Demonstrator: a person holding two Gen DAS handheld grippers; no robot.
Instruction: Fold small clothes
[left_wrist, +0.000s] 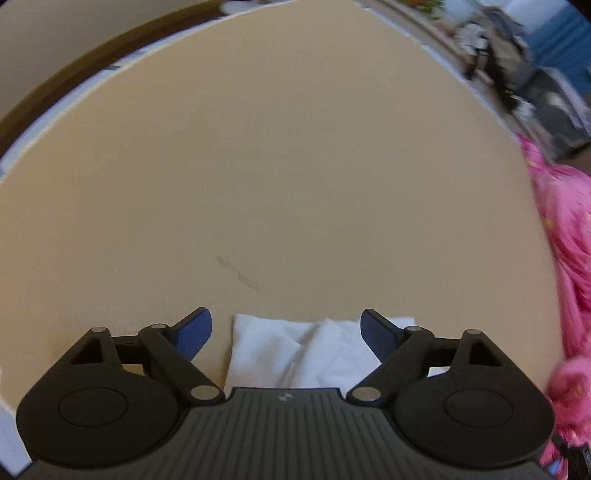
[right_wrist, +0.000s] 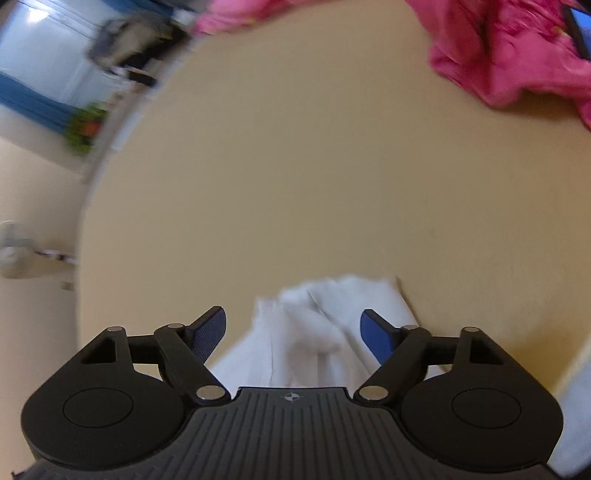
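The white garment (left_wrist: 314, 350) lies in a loose fold on the tan worktop (left_wrist: 277, 166), directly beneath and between the pads of the left tool (left_wrist: 286, 338); the same cloth (right_wrist: 317, 332) sits under the right tool (right_wrist: 293, 332). Both tools stand wide, their pads clear of the fabric, holding nothing. A heap of pink clothing (right_wrist: 517, 55) lies ahead and to the right of the right tool, well apart from the white piece. The fold looks soft and uneven, so I judge it could spring open or slump, and a low pad could snag and drag a layer. Both tools pitch steeply down toward the worktop.
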